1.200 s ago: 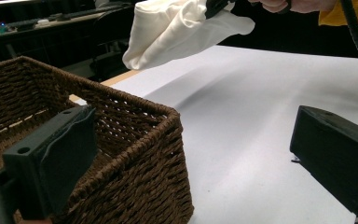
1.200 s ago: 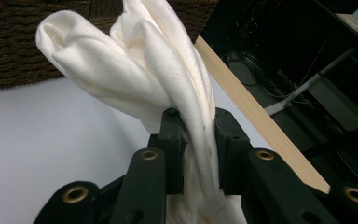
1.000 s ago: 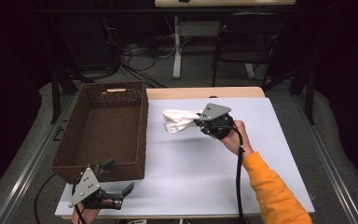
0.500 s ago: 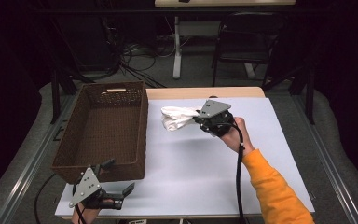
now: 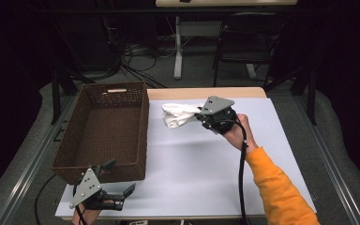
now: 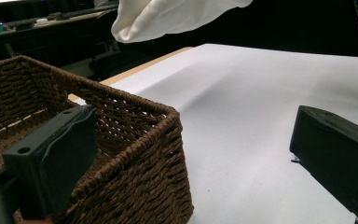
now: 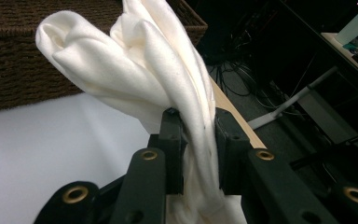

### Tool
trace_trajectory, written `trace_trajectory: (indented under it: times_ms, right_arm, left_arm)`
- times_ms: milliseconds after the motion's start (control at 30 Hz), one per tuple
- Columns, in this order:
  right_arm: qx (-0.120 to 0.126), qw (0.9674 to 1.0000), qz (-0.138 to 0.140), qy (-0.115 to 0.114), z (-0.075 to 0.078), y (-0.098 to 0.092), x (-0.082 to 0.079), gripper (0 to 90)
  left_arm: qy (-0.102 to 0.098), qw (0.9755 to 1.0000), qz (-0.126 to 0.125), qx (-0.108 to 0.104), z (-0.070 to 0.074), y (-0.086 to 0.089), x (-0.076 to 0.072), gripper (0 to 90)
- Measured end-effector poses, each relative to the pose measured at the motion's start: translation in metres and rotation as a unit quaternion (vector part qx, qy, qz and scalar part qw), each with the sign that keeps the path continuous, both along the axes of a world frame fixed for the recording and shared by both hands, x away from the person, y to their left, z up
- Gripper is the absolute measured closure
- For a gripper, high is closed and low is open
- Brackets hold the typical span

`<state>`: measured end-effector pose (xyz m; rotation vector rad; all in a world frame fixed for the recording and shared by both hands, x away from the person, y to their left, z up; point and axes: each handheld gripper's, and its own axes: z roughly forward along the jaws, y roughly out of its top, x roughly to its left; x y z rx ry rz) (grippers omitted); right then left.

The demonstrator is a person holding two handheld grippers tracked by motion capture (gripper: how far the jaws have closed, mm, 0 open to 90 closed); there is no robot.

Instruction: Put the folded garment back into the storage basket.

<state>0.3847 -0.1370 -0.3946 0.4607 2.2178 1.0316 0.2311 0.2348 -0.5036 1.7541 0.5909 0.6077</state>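
white and soft, the cloth point(image 5: 178, 115) is bunched up and pinched in the right gripper point(image 5: 205, 117). in the right gripper view the two black jaws are squeezed tight on the cloth point(image 7: 135, 74), and the folds puff out above them in fat rolls. more cloth hangs down below the jaws.

in the high view the cloth is up off the worktop point(image 5: 206, 168), near its far edge. it sits just to the right of the brown basket point(image 5: 104, 136), close to the basket's far right corner, but not over it and not inside it. a hand point(image 5: 236, 132) with an orange sleeve point(image 5: 281, 192) holds the right gripper, and a black cable point(image 5: 242, 178) runs down along the arm.

the basket is woven and dark brown and stands on the left part of the worktop.

the left gripper point(image 5: 115, 185) is low at the near edge of the worktop, right by the basket's near right corner. its jaws are spread wide with nothing between them. in the left gripper view one jaw is in front of the basket point(image 6: 121, 154) wall and the other is over the bare worktop point(image 6: 251, 112). the cloth point(image 6: 172, 16) shows high at the top of that view, far off.
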Motion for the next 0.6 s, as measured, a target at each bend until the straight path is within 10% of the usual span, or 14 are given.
trace_trajectory:
  times_ms: [600]
  right_arm:
    - [-0.009, 0.9999, -0.003, -0.008, 0.0078, 0.0052, 0.0016, 75.5]
  left_arm:
    - [0.000, 1.0000, -0.001, 0.000, 0.0000, -0.0001, 0.0002, 0.6]
